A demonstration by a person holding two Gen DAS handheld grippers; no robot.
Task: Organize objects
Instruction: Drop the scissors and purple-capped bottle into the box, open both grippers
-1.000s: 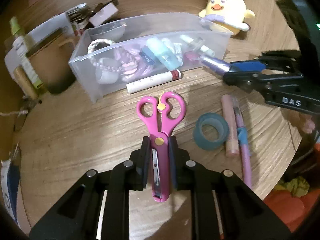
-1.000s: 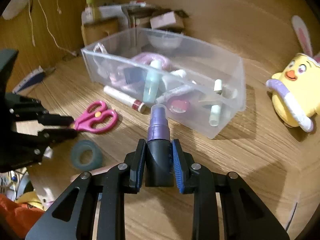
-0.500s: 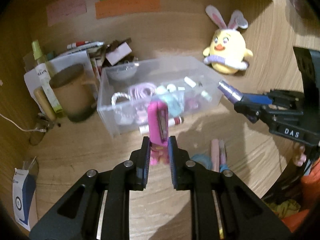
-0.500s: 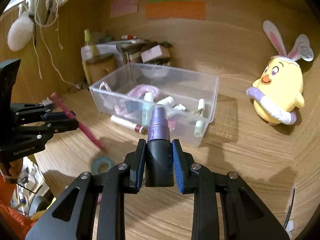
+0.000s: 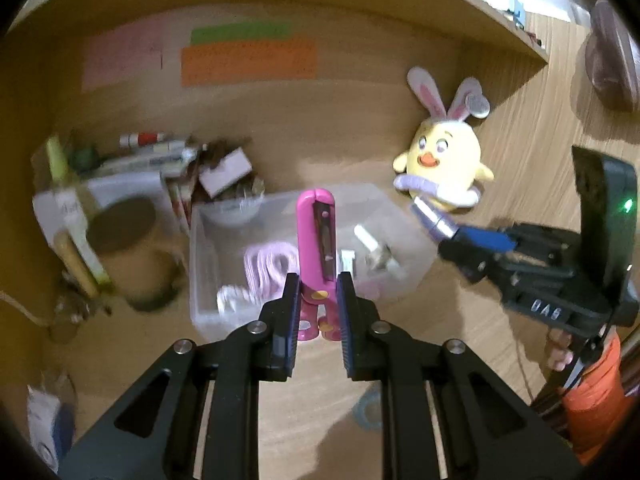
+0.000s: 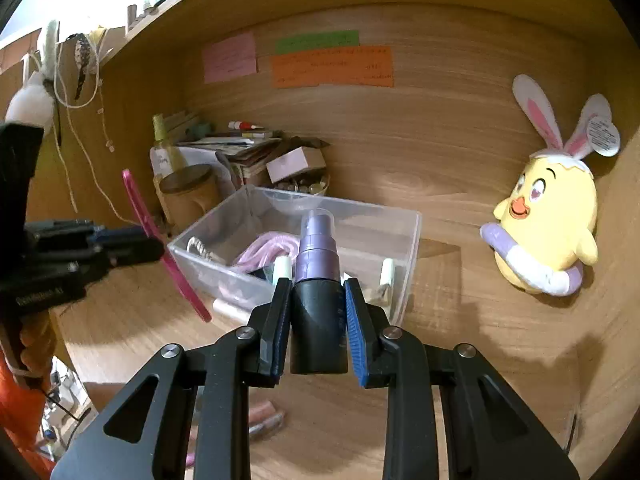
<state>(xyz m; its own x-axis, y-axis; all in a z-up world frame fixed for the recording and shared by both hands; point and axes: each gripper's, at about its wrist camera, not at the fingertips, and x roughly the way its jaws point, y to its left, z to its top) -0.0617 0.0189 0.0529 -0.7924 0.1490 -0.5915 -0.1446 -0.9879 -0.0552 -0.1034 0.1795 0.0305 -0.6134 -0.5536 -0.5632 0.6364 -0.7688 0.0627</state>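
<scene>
My left gripper (image 5: pixel 317 304) is shut on pink scissors (image 5: pixel 316 240), held upright in the air in front of the clear plastic bin (image 5: pixel 208 312). The scissors also show in the right wrist view (image 6: pixel 160 240), gripped by the left gripper (image 6: pixel 148 244). My right gripper (image 6: pixel 316 320) is shut on a purple and black spray bottle (image 6: pixel 318 280), raised before the bin (image 6: pixel 408 264). It shows in the left wrist view (image 5: pixel 460 240) with the bottle (image 5: pixel 432 220). The bin holds pink coils, tubes and small items.
A yellow bunny-eared chick plush (image 6: pixel 548 220) sits at the right. A brown mug (image 6: pixel 188 196), bottle and stacked boxes (image 6: pixel 248 152) crowd the back left corner. Blue tape roll (image 5: pixel 370 412) and pink tubes (image 6: pixel 264 420) lie on the wooden desk. A white tube (image 6: pixel 230 308) lies before the bin.
Both grippers have risen higher above the desk with their loads. The scissors went from lying on the desk to held upright in the air.
</scene>
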